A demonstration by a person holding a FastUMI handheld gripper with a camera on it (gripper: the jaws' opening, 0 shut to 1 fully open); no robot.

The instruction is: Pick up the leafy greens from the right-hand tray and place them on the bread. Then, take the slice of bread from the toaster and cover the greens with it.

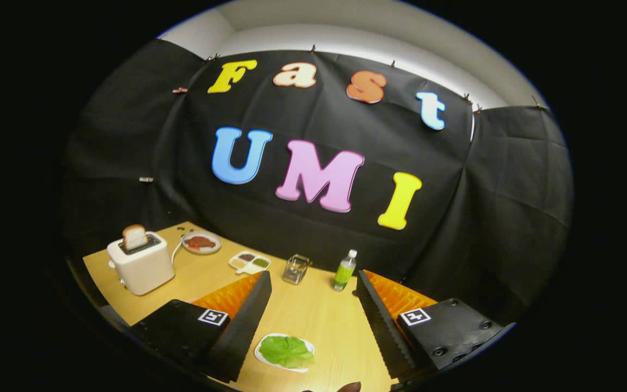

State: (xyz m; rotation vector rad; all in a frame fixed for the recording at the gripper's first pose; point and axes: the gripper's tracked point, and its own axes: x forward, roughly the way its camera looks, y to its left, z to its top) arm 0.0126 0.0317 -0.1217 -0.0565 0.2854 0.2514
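A green leafy lettuce piece (286,350) lies on a small white tray (262,356) on the wooden table (313,313), low between my two fingers. My gripper (313,286) is open, held well above the table with nothing between its fingers. A white toaster (140,264) stands beyond the left finger at the table's far left, with a slice of bread (134,237) sticking up out of its slot. I cannot make out a bread slice lying on the table.
Beyond the fingers along the back stand a round plate with reddish food (201,242), a white divided dish (250,262), a clear glass (296,269) and a green bottle (344,271). A dark object (346,387) shows just below the tray.
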